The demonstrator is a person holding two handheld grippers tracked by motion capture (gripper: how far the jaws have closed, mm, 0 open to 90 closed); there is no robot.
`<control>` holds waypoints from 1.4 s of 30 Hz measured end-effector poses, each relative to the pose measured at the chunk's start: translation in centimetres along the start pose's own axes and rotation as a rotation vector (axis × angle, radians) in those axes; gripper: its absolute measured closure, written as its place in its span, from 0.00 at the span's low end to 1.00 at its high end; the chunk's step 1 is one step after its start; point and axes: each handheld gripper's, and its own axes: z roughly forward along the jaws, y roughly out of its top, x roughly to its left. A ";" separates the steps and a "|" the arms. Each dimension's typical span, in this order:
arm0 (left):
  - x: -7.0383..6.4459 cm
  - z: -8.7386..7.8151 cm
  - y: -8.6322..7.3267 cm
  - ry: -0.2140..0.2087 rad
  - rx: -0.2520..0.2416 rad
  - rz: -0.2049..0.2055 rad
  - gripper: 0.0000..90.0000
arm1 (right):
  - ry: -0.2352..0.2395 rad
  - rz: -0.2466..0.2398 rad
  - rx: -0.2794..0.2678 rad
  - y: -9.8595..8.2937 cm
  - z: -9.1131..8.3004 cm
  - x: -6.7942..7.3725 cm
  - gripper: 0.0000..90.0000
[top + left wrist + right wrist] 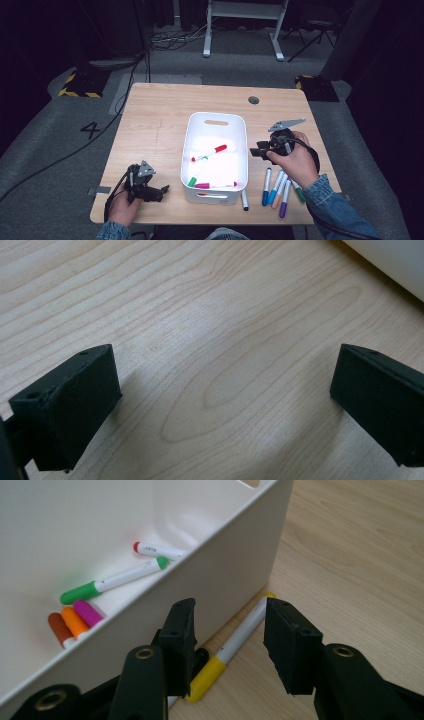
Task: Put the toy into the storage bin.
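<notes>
The right claw (227, 630) stands partly open with nothing in it, its jaws straddling a yellow-capped marker (235, 642) that lies on the bench (360, 570) tight against the outer wall of the white bin (220, 565). From the high view that same right claw (261, 150) sits just off the bin's right wall, gripped in the person's right hand (295, 160). Inside the bin lie a green-capped marker (112, 580) and a red-tipped one (157, 550) (with brown, orange and magenta caps bunched in the near corner). A row of loose markers (280, 187) rests on the bench beside the right forearm, just right of the bin. The left claw (225, 395) is spread wide and empty over bare wood; from above, the left claw (162, 191) lies low near the front left edge, apart from the bin (216, 120).
</notes>
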 end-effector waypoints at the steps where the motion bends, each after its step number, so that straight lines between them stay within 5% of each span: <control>1: 0.0 0.0 0.0 0.000 0.001 0.000 0.00 | 0.001 0.006 0.010 -0.1 0.4 -0.2 0.63; 13: 0.0 0.0 0.0 0.001 0.000 0.003 0.00 | -0.009 0.036 0.109 -1.7 5.9 -2.3 0.63; 23: 0.0 0.0 0.0 -0.001 0.001 0.000 0.00 | -0.004 0.041 0.176 -2.8 8.7 -2.4 0.63; 33: 0.0 0.0 0.0 0.000 0.000 0.000 0.00 | -0.011 0.018 0.216 -3.1 9.5 -2.2 0.69; 42: 0.0 0.0 0.0 0.002 0.000 0.001 0.00 | -0.066 0.016 0.255 -3.5 9.4 -2.8 0.84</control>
